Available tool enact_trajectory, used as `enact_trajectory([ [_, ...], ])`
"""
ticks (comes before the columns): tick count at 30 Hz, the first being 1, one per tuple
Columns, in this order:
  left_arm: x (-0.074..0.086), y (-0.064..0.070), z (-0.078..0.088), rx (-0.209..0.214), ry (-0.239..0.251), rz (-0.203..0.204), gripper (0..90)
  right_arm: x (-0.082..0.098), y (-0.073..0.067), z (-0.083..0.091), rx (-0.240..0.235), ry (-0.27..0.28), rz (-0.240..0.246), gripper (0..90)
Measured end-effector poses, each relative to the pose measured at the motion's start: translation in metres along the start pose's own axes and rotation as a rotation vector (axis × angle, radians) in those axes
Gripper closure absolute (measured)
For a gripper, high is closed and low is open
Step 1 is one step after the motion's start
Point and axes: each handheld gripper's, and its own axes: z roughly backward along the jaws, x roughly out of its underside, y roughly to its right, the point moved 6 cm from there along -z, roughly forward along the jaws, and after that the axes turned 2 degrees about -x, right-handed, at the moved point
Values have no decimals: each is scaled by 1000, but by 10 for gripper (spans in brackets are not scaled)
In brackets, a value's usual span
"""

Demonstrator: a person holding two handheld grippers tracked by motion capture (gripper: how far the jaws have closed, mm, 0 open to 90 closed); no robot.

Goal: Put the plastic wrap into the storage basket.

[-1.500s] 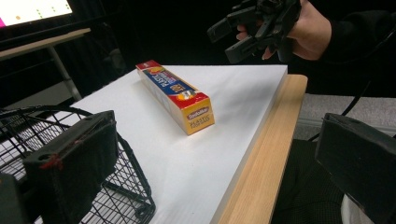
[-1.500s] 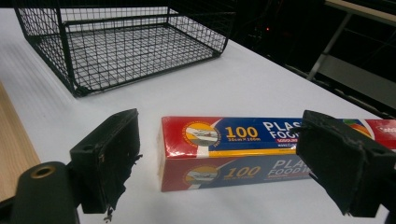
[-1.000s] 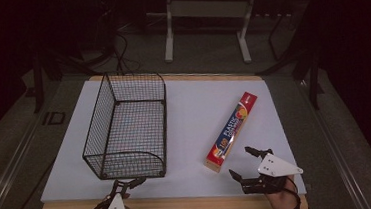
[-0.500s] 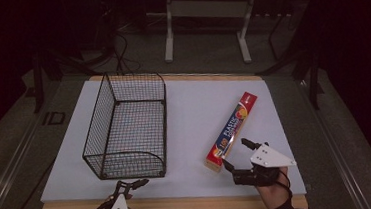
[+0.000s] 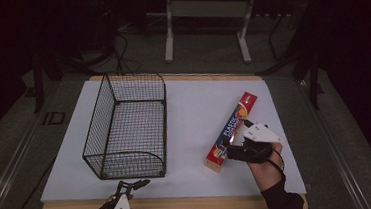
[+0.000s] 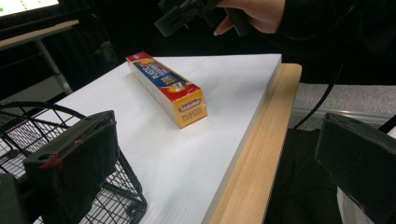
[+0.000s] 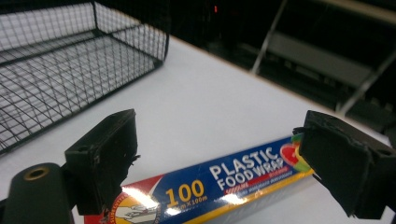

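Observation:
A long red, blue and yellow plastic food wrap box [image 5: 234,126] lies aslant on the white board, right of centre. My right gripper [image 5: 237,139] hovers over the box's near half, jaws open wide. In the right gripper view the box [image 7: 210,186] runs across just beneath the gap of my right gripper [image 7: 224,149], and neither jaw touches it. A black wire basket [image 5: 125,129] stands empty to the left. My left gripper [image 5: 133,185] sits at the table's front edge near the basket's front corner, open and holding nothing. The left gripper view shows the box [image 6: 168,88] ahead.
The white board [image 5: 189,109] covers a wooden table with its front lip [image 5: 191,204] showing. In the left gripper view the basket's corner [image 6: 126,186] is close at the lower left, and the person's hand with the right gripper [image 6: 187,11] is at the top. Desk legs [image 5: 170,30] stand behind.
My right gripper has moved forward and left from the table's front edge to above the box's near half. The left gripper has hardly shifted.

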Motion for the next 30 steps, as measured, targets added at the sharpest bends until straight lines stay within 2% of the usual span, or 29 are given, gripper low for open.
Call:
enact_trajectory([
  [3,0,0,0,0,1,-1,1,-4,5,-3,1,-36,-50,114],
  [5,0,0,0,1,2,-2,1,-6,7,-4,17,-43,-50,114],
  [8,0,1,0,0,-1,-4,1,-12,14,-8,83,-87,-63,113],
  [12,1,1,-2,-3,-16,-12,1,-16,19,-19,136,-165,-61,98],
  [14,1,1,-1,-2,-12,-8,1,-18,23,-25,188,-183,-94,97],
  [16,1,1,-1,-2,-6,-6,1,-18,26,-32,180,-223,-155,97],
  [17,1,1,0,0,-4,-4,1,-19,28,-35,191,-234,-193,97],
  [20,0,1,0,1,-1,-3,1,-18,32,-43,143,-282,-272,103],
  [24,0,1,0,8,1,-1,1,-15,38,-55,116,-367,-334,204],
  [27,0,1,0,7,-1,-2,1,-13,45,-64,149,-436,-347,189],
  [29,0,1,0,6,-2,-2,1,-14,52,-71,144,-474,-400,182],
  [30,0,1,0,6,-1,-2,1,-14,55,-74,158,-504,-410,174],
])
